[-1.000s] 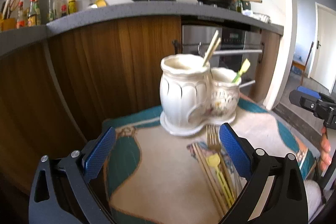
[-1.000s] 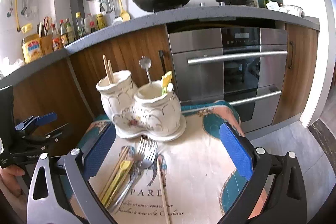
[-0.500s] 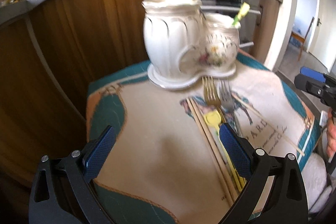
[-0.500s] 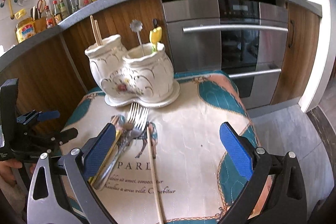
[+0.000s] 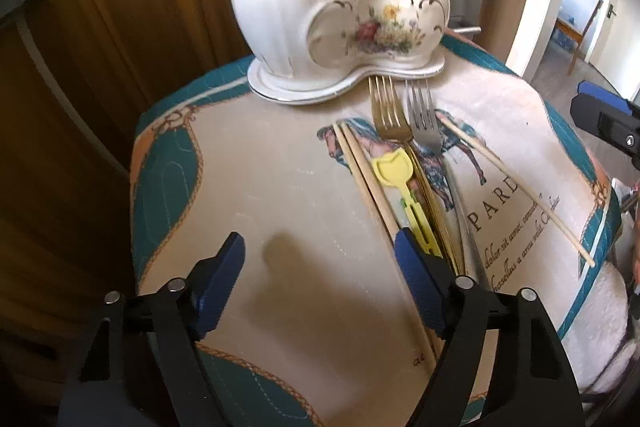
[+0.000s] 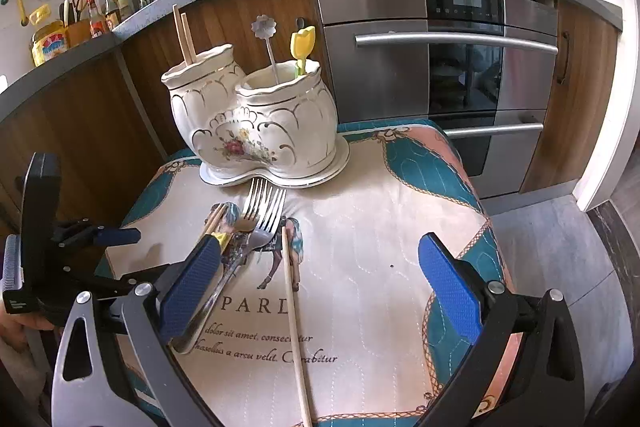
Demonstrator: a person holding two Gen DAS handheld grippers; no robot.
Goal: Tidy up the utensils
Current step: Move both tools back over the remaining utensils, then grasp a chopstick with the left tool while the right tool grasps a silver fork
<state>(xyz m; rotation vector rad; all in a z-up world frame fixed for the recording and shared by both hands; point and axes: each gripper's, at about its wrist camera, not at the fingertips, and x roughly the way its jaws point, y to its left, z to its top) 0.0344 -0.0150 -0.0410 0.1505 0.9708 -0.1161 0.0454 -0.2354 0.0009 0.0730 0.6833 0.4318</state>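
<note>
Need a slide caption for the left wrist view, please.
Left gripper, jaws closing with nothing between them, above cloth beside chopsticks, yellow pick and forks before the ceramic holder.

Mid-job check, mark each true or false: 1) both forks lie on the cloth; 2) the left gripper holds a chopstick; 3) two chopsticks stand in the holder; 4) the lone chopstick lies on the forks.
1) True: the gold fork and silver fork lie on the cloth.
2) False: the left gripper is closing on nothing.
3) True: two chopsticks stand in the holder.
4) False: the lone chopstick lies apart.
</note>
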